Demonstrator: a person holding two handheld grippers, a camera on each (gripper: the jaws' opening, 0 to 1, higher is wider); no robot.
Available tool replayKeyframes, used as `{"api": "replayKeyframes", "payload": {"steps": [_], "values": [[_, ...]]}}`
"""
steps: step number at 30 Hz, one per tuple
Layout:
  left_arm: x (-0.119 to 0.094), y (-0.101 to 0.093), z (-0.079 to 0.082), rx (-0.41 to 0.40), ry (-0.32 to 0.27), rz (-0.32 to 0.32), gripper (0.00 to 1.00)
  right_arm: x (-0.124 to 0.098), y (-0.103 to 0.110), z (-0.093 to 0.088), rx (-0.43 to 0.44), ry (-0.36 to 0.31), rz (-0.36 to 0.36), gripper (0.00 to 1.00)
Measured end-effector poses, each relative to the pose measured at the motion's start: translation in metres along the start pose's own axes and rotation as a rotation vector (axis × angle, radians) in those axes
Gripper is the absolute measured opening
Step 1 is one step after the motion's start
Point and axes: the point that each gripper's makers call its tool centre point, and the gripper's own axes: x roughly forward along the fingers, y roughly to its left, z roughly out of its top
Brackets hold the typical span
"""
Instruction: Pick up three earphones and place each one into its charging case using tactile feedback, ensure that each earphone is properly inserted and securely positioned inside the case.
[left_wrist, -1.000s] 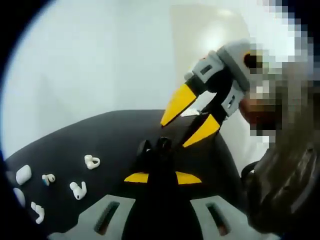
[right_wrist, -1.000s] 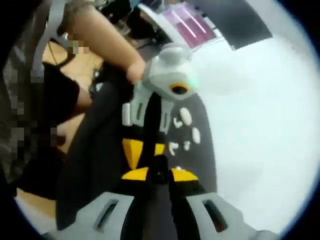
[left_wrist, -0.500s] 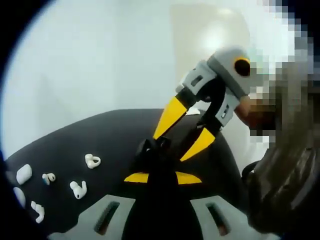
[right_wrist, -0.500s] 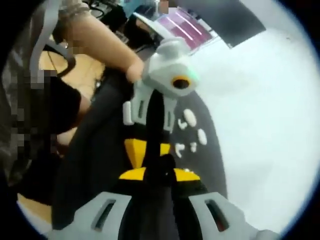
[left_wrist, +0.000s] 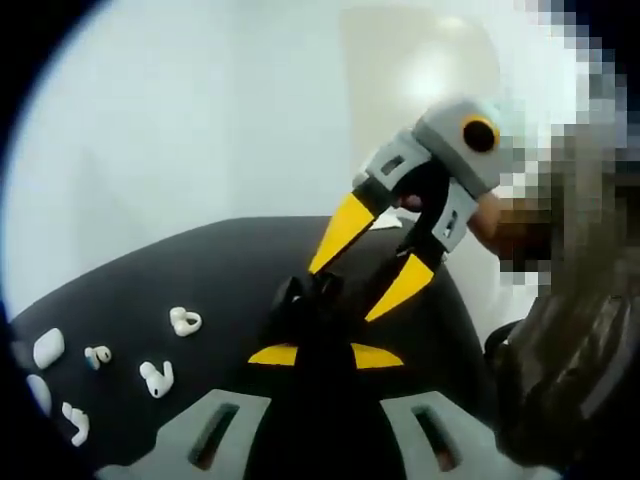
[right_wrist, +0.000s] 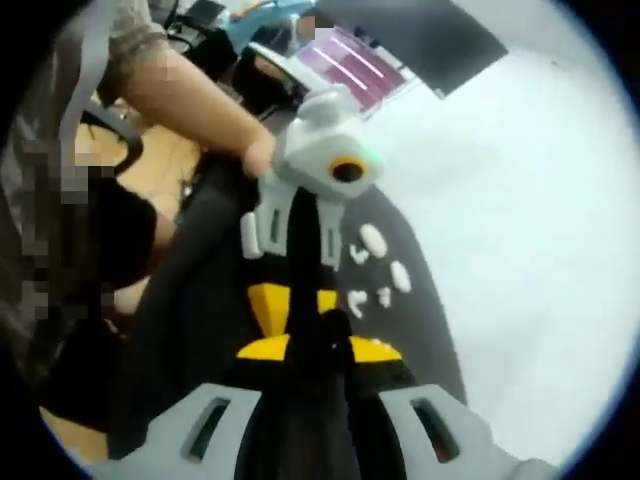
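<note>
Several white earphones lie on a black mat at the left: one, another and a third. A white case sits beside them. My left gripper has its black tips close together above the mat; I see nothing between them. My right gripper comes in from the right, open, its yellow fingers straddling the left one's tips. In the right gripper view my right gripper faces the left gripper, with earphones and cases beyond.
The mat lies on a white table. A person's sleeve takes up the right side, and an arm holds the left gripper. A desk with a screen stands behind.
My right gripper came down and closer to the left gripper's tips, then held there. The left gripper and the earphones have not moved.
</note>
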Motion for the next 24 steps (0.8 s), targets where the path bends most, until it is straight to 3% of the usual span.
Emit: {"api": "replayKeyframes", "payload": {"steps": [2, 5, 10, 12, 15, 19, 20, 22, 24], "values": [[0.001, -0.002, 0.000, 0.000, 0.001, 0.001, 0.14, -0.005, -0.004, 0.005, -0.024, -0.028, -0.009, 0.21], [0.001, 0.000, 0.000, 0.002, 0.003, 0.001, 0.14, -0.013, -0.016, 0.005, 0.085, -0.086, -0.027, 0.14], [0.002, -0.002, 0.001, 0.005, 0.004, 0.001, 0.14, -0.017, -0.030, -0.006, 0.174, -0.121, -0.027, 0.17], [0.004, -0.004, 0.001, 0.008, 0.005, 0.001, 0.15, -0.017, -0.028, -0.008, 0.296, -0.185, 0.021, 0.20], [0.005, -0.007, 0.002, 0.012, 0.006, 0.002, 0.15, -0.013, -0.022, -0.022, 0.561, -0.287, 0.131, 0.20], [0.004, -0.003, 0.001, 0.009, 0.007, 0.000, 0.14, -0.009, -0.019, -0.043, 0.767, -0.369, 0.237, 0.20], [0.004, -0.002, 0.001, 0.009, 0.006, -0.001, 0.14, -0.009, -0.016, -0.043, 0.829, -0.400, 0.295, 0.21], [0.002, 0.004, -0.001, 0.009, 0.006, -0.002, 0.14, -0.009, -0.008, -0.042, 0.880, -0.446, 0.401, 0.27], [0.000, 0.007, -0.001, 0.009, 0.006, -0.003, 0.14, -0.001, -0.006, -0.045, 0.837, -0.439, 0.407, 0.29]]}}
